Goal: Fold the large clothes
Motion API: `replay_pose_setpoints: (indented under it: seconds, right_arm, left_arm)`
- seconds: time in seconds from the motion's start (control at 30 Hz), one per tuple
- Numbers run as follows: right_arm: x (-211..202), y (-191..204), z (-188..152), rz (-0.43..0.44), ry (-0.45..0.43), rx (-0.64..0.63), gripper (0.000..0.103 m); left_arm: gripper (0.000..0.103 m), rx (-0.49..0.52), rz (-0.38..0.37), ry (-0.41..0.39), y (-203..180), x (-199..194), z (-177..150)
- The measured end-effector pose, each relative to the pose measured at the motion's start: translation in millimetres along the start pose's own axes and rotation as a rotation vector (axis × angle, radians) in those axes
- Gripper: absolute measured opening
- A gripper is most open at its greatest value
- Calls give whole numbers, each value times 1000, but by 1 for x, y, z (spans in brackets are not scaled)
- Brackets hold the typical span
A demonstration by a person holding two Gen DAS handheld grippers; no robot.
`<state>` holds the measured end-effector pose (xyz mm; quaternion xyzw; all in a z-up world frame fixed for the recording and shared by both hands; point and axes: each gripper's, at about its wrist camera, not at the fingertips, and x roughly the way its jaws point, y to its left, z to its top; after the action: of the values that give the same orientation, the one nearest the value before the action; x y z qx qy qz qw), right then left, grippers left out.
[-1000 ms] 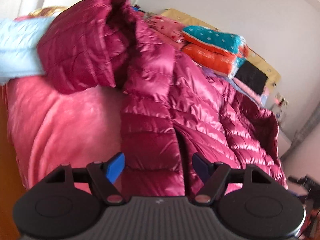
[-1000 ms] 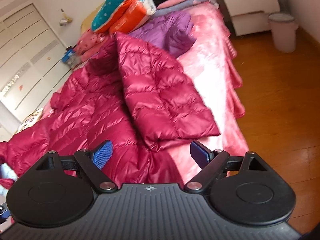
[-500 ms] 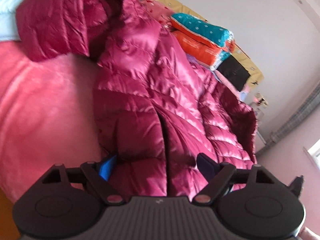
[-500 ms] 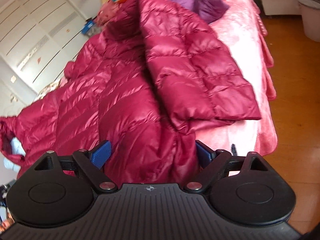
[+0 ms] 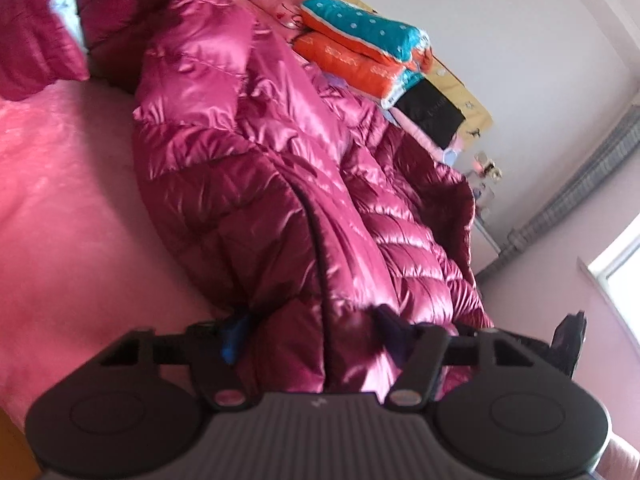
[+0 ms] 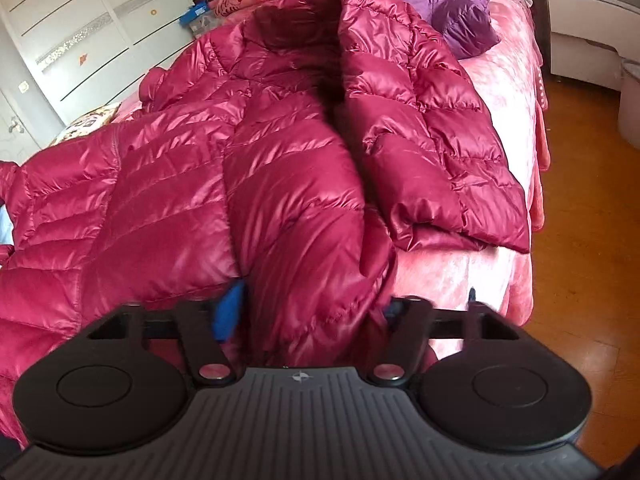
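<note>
Shiny crimson quilted down jacket [image 5: 256,168] lies spread across the fuzzy pink blanket on the bed [image 5: 60,200]. Puffy horizontal quilting, glossy highlights, dark front opening seam running down toward the left wrist camera. In the right wrist view one sleeve or front panel [image 6: 432,152] is folded out toward the bed edge beside the wooden floor [image 6: 592,240].

Left gripper [image 5: 316,336]: jaws closing, about half open. A thick bunch of the jacket's hem edge sits between the blue pads [image 5: 234,334]; fabric bulges up through the gap and covers much of the far finger. Pads look to be pressing into the padding on both sides.

Right gripper [image 6: 312,312]: jaws closing, roughly half open. A fat fold of jacket fabric fills the gap; blue pad [image 6: 228,314] pushed against it on one side, the other pad mostly buried by cloth.

Background: stack of folded teal polka-dot and orange bedding [image 5: 360,48] at the head of the bed, purple garment [image 6: 460,16] beyond the jacket, white panelled wardrobe [image 6: 80,24], white nightstand [image 6: 588,36].
</note>
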<state>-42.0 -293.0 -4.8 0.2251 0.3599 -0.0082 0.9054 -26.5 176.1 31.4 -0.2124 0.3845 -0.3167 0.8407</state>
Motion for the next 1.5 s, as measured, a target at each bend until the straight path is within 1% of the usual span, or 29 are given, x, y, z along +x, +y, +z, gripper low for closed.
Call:
replay_pose_setpoints:
  seconds: [0.03,0.07,0.1,0.2,0.3,0.5,0.67,0.8,0.87,0.93,1.0,1.07,1.13,1.2,1.23,1.27,1.3,1.33,1.37,1.4,1.5]
  right_arm:
    - [-2,0,0,5,4,10,56]
    - [-4,1,-1,10,7,18,47]
    - [-5,2,-1,9,9,21,44]
    - [-10,6,-5,2,6,25,34]
    - [-20,12,-5,8,-16,51,28]
    - [-59,11,-13,72,-86,143,23]
    - [-96,17,-23,106,-125,164,23]
    - [-121,18,-32,114,-145,202,23]
    - [-133,17,-37,111,-158,220,23]
    - [-138,13,-39,108,-167,229,23]
    - [-138,10,-38,83,-166,227,23]
    - [-133,8,-38,57,-144,232,23]
    - [-127,6,-38,36,-119,242,24]
    - [-126,7,-39,22,-101,249,33]
    - [-124,6,-38,10,-95,252,36]
    - [-125,6,-37,4,-95,256,46]
    - [-128,6,-38,2,-103,262,59]
    - [-129,7,-39,0,-113,265,65]
    - [-132,5,-41,-5,-125,266,71]
    - [-135,3,-41,-17,-138,263,72]
    - [-150,-4,-47,-48,-180,257,73]
  left_arm:
    - [42,10,7,6,-4,1,0]
    - [33,19,11,11,-6,0,-1]
    - [28,26,15,13,-9,-1,-1]
    - [18,33,21,23,-21,-6,-1]
    - [13,15,14,28,-28,-15,1]
    - [12,1,-28,48,-45,-33,4]
    - [12,25,-38,89,-58,-45,1]
    - [12,34,-12,139,-60,-53,-9]
    - [12,31,10,178,-57,-53,-17]
    - [15,24,57,227,-53,-50,-24]
    - [19,18,102,269,-51,-45,-27]
    - [23,24,115,274,-51,-43,-22]
    - [27,52,130,271,-56,-45,-18]
    - [38,91,157,274,-61,-51,-15]
    - [41,114,167,270,-67,-54,-15]
    - [45,134,175,267,-72,-62,-19]
    - [48,156,186,263,-76,-67,-19]
    - [49,174,196,257,-80,-71,-18]
    - [52,190,206,249,-84,-73,-18]
    - [57,205,214,241,-87,-82,-19]
    - [64,248,239,202,-95,-110,-15]
